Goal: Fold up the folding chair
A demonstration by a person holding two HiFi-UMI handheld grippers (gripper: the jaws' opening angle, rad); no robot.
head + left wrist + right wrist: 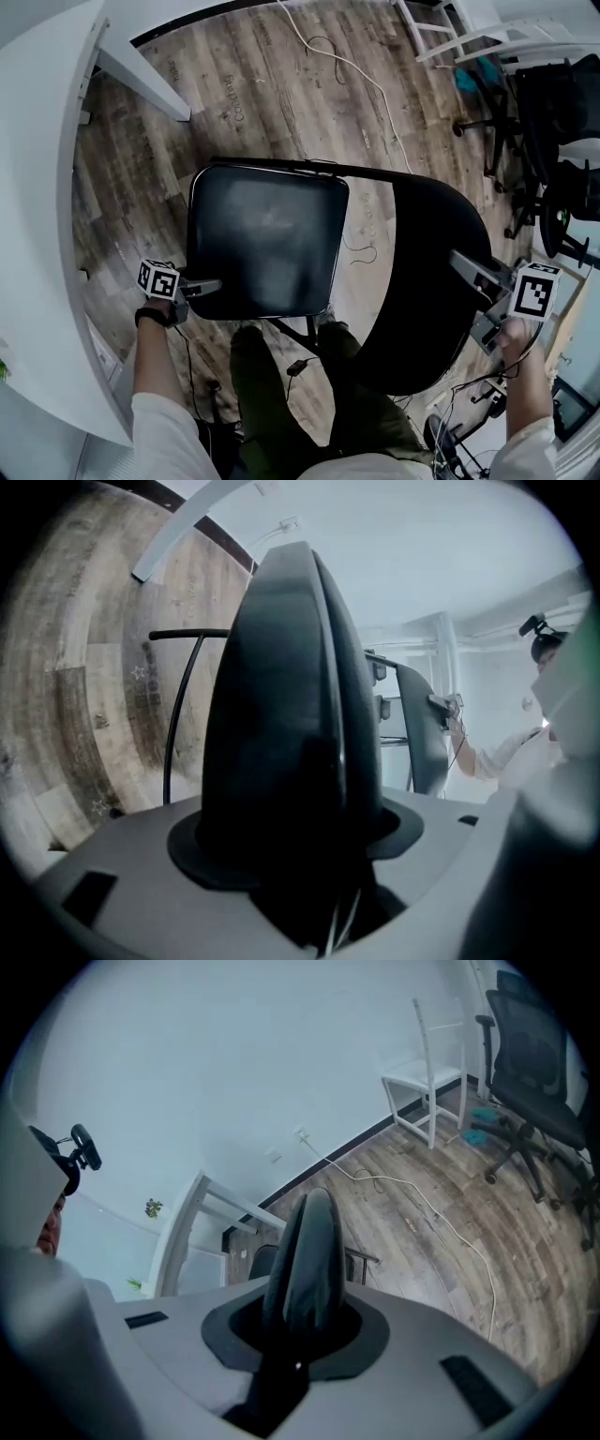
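The folding chair stands open on the wood floor below me. Its black padded seat (267,239) lies to the left and its curved black backrest (427,281) to the right, joined by a thin black frame tube (281,166). My left gripper (210,286) is closed on the seat's left edge; in the left gripper view the seat (291,714) runs edge-on between the jaws and fills the gap. My right gripper (472,270) is clamped on the backrest's right rim, and in the right gripper view the backrest (307,1255) shows as a thin black blade between the jaws.
A white table (37,187) with a slanted leg (141,80) curves along the left side. A white cable (349,62) trails across the floor beyond the chair. Black office chairs (553,122) and a white chair (450,33) stand at the right. My legs (272,394) are behind the seat.
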